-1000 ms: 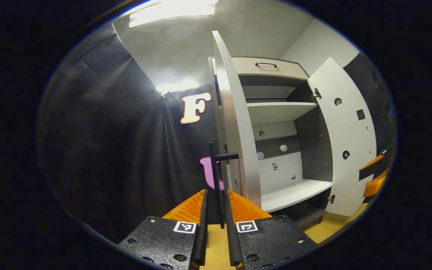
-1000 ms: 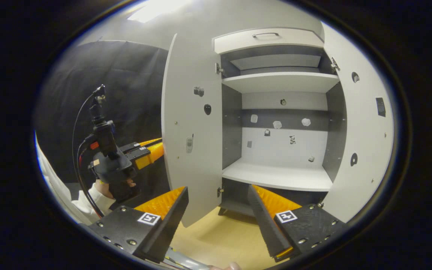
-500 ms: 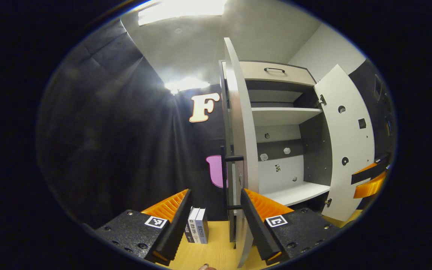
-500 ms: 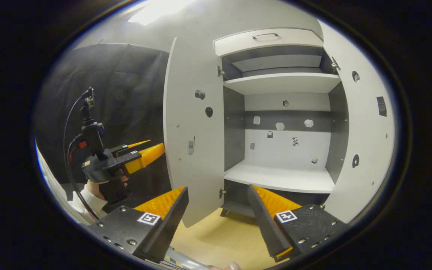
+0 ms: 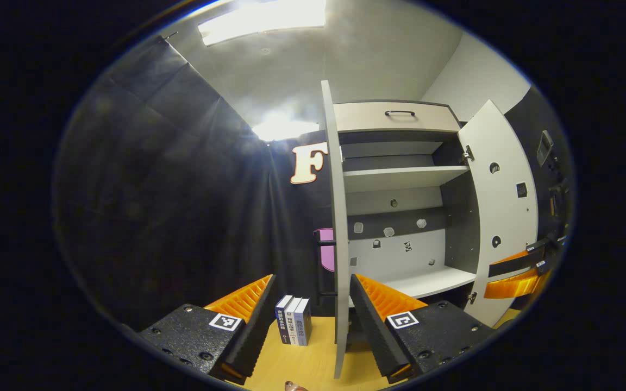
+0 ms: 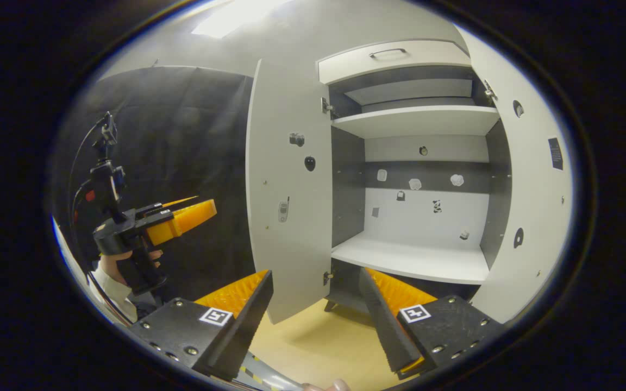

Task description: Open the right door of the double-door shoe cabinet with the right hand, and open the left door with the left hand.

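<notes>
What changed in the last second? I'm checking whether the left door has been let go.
The left gripper let go of the left door's handle: it was shut on it, then opened and drew back. Small books on the floor came into sight. The right gripper stayed open, and both doors, the right door included, stayed wide open.

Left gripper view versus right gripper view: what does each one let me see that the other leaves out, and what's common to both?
The left gripper view brings in the small books standing on the floor, and the left door seen edge-on with its dark handle on the outside. The right gripper view brings in that door's inner face and a hand holding the left gripper, jaws open. Shared: the shoe cabinet with its shelves, top drawer and open right door.
</notes>
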